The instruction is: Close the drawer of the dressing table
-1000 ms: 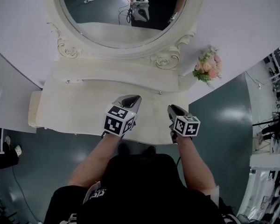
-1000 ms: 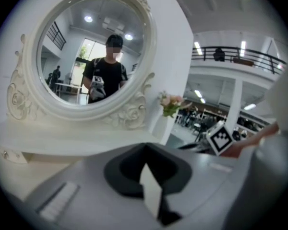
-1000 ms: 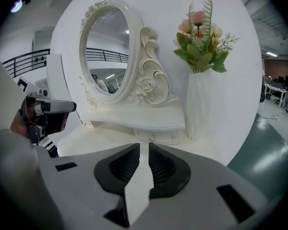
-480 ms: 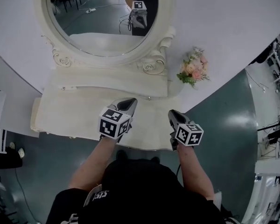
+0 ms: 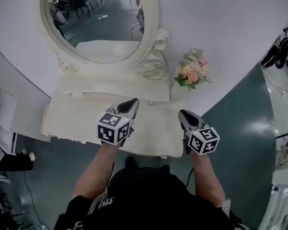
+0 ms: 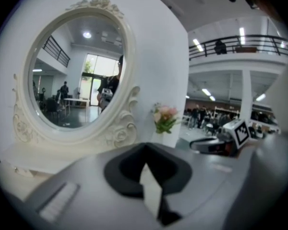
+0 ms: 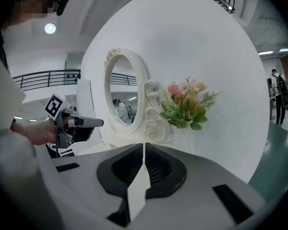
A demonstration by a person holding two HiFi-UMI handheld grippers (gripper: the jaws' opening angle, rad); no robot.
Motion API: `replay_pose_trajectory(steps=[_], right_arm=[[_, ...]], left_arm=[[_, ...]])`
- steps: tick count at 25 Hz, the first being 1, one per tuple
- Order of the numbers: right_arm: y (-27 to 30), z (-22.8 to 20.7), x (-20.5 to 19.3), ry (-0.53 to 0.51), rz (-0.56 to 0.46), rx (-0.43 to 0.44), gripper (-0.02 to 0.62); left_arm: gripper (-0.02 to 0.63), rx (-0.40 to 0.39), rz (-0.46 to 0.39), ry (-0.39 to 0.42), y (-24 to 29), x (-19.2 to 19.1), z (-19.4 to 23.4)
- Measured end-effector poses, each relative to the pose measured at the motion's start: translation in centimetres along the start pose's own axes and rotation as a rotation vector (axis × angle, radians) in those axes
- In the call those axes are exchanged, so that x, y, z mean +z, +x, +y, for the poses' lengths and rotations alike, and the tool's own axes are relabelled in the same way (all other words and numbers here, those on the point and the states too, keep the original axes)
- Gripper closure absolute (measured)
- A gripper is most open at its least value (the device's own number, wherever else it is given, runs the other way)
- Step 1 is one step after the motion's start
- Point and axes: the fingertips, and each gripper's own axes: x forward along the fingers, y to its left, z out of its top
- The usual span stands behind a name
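White curved wall (image 5: 230, 23), teal-grey floor (image 5: 240, 121), upper balcony railing (image 6: 242, 40), ceiling light (image 7: 50, 28).

Cream all over on the dressing table (image 5: 72, 120), and the oval mirror frame (image 5: 153, 70) matches it, carved with rose-and-scroll ornament. Behind them the wall (image 5: 221, 28) is plain white. The bouquet (image 5: 191, 73) brings pink and peach blooms over green leaves. The floor (image 5: 240, 128) reads dark teal-grey with a pale sheen. The left gripper (image 5: 131, 102) is grey, black inside its jaws, its cube patterned in black-and-white squares. The person's top (image 5: 149, 195) is black with small white lettering.
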Motion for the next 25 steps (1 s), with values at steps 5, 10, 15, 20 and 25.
replay_pose_trajectory(steps=[5,10,15,20,25], right_arm=[[-2.5,-0.4,3.4,-0.058,-0.072,0.006,0.601],[-5.6,-0.2,6.4,-0.185,-0.168,-0.084,0.601],[-7.5,0.0,7.7,-0.193,-0.244,-0.143,0.602],[-7.4,0.8,8.1,-0.181,-0.259,-0.11,0.603],[-6.3,0.8,8.8,-0.243,-0.245,-0.13,0.603]], left_arm=[[0.595,0.007,-0.036,0.026,-0.5,1.5,-0.9],[0.595,-0.016,-0.111,0.024,-1.9,3.0,-1.8],[0.595,-0.005,-0.141,0.039,-2.6,3.4,-1.6],[0.595,-0.003,-0.135,0.045,-2.3,3.1,-1.1],[0.595,-0.006,-0.137,0.054,-1.3,4.1,-0.3]])
